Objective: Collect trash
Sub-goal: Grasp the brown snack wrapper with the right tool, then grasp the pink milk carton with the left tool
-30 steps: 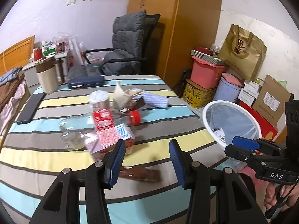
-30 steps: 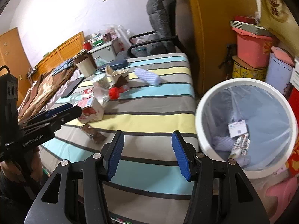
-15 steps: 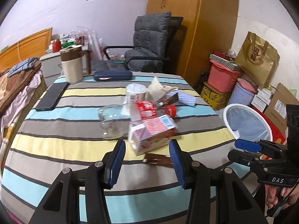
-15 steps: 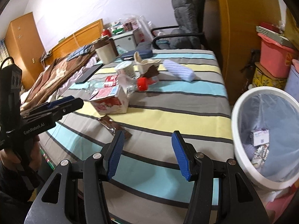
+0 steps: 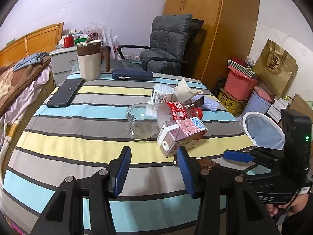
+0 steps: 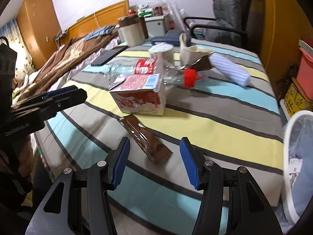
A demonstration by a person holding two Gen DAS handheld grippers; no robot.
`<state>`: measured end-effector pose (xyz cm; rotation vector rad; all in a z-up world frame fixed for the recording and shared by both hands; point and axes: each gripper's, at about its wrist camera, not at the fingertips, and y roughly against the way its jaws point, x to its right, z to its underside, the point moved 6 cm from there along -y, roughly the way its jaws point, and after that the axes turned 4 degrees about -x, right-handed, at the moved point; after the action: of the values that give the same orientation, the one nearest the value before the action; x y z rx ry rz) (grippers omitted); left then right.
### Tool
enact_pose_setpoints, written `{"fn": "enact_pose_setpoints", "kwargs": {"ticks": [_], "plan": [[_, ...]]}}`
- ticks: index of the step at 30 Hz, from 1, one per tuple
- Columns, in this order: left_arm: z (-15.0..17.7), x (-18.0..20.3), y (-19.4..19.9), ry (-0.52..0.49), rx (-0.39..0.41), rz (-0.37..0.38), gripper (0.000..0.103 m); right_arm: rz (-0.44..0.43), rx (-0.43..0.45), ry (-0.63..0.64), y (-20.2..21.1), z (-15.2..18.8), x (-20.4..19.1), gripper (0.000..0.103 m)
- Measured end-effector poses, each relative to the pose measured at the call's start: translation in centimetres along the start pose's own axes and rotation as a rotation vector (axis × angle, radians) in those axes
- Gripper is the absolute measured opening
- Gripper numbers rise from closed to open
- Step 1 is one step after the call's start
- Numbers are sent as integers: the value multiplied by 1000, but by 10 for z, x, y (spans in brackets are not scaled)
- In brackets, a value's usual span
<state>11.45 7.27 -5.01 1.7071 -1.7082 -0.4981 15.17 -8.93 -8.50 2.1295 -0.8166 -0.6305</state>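
On the striped table [image 5: 82, 143] trash lies in a heap: a red-and-white milk carton [image 5: 182, 135], a clear plastic bottle [image 5: 144, 123] with a red cap, a white cup [image 5: 162, 94] and a crumpled paper bag [image 5: 185, 92]. A flat brown wrapper [image 6: 144, 139] lies on the cloth just ahead of my right gripper [image 6: 154, 148], which is open, with the wrapper in line with its gap and untouched. My left gripper [image 5: 153, 156] hangs open over bare cloth, the carton just ahead to its right. Each gripper shows from the side in the other's view, the left [image 6: 64, 96] and the right [image 5: 236, 155].
A white bin [image 5: 262, 129] with a liner stands off the table's right edge. At the table's far side are a black phone [image 5: 65, 95], a beige jug [image 5: 90, 62] and a dark blue case [image 5: 132, 74]. A grey chair [image 5: 166, 47], stacked boxes and a bed surround the table.
Both views swung away from the bin toward the trash heap. My right gripper came in over the table up to the brown wrapper. The carton slid to the right in the left view. Both stayed open.
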Motion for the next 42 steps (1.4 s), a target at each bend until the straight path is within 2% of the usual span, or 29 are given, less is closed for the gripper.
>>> {"fn": "enact_pose_setpoints", "kwargs": {"ticks": [4,6,7,10,15,22,29,32,35,37,42], "plan": [[0,-4,-2,5,-4,2,48,-10,-31,20,-11,-1,-2,52],[-1,-3,-4,1,-7,7,48,-4,-37,40,-12,-1,-3,47],[-2,-2,-5,-2,-8,12,48,2,-38,53,-11,-1,-4,38],[-5,2,-11,-8,-14,36,48,11,-44,72,-6,1,-4,29],[-10,13,-26,-35,-25,80,53,34,-37,22,8,13,13,28],[-9,35,-50,-70,-79,153,53,114,-14,-115,35,32,59,28],[3,71,-44,-145,-96,242,53,151,20,-174,50,37,77,28],[1,73,-36,-153,-74,231,53,150,35,-182,52,35,77,28],[-7,63,-34,-148,-47,177,55,143,42,-182,51,33,76,28],[-13,58,-38,-147,-41,159,63,137,45,-184,50,34,77,28],[-19,58,-57,-201,-75,162,64,132,50,-196,51,34,80,28]]}}
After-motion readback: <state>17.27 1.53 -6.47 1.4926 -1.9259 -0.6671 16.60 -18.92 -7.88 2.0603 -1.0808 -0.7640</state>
